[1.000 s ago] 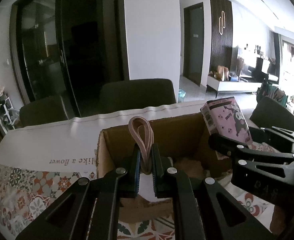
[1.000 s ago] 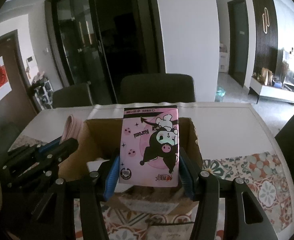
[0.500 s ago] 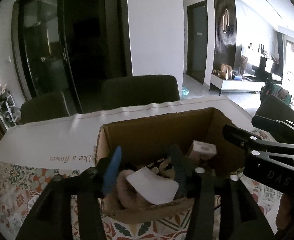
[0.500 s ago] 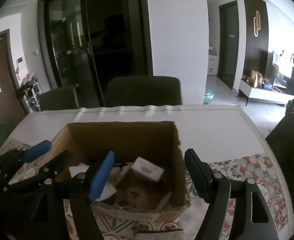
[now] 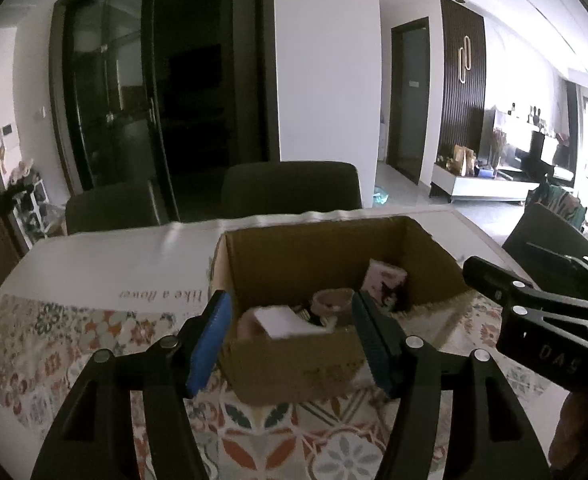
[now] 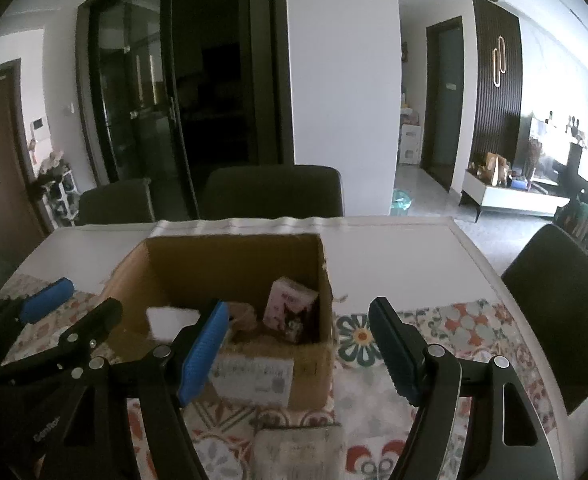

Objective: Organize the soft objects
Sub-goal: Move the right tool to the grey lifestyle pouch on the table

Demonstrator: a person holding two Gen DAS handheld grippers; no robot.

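Inside the cardboard box [image 5: 334, 276] on the bench [image 5: 94, 264] lie the soft things already dropped — a pink tissue pack [image 6: 290, 306] propped against the box's right wall and a white-tagged pink bundle [image 5: 272, 320] near its front wall. Both grippers hang just in front of the box. The left gripper [image 5: 290, 332] has just been opening, the right gripper [image 6: 298, 346] too, and both now stand wide with nothing between their pads. The step looks like clearing away after release — pull straight back and clear of the rim, jaws kept wide, so the front wall is not snagged.
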